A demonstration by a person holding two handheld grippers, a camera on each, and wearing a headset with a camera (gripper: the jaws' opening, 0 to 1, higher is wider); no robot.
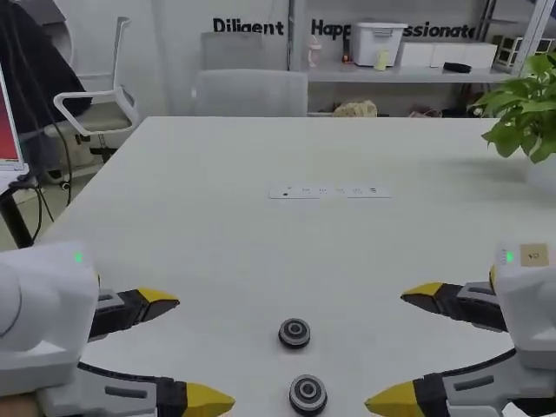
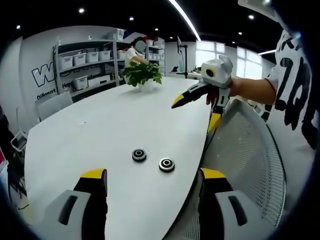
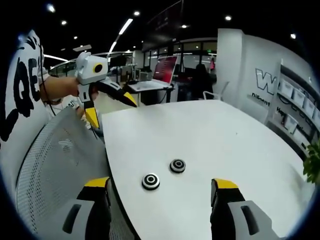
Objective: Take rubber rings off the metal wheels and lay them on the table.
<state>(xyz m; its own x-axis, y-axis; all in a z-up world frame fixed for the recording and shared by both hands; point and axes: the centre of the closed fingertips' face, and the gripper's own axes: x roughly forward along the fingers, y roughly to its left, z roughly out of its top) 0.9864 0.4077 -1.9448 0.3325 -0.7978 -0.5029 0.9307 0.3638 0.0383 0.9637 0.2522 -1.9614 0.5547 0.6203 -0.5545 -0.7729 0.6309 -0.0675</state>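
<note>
Smooth white table point(image 1: 261, 156), two small wheels lying flat near its front edge.
Far wheel point(image 1: 294, 334) and near wheel point(image 1: 307, 393) are round metal discs ringed in black rubber. Left gripper point(image 1: 201, 352) and right gripper point(image 1: 387, 349) flank them, yellow-tipped jaws spread wide, holding nothing.

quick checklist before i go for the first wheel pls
1. left tool open: ok
2. right tool open: ok
3. near wheel and far wheel lie flat between the tools: ok
4. wheels apart, not touching: ok
5. free table surface beside the wheels for laying rings: ok
6. how tightly the rubber rings sit: cannot tell
</note>
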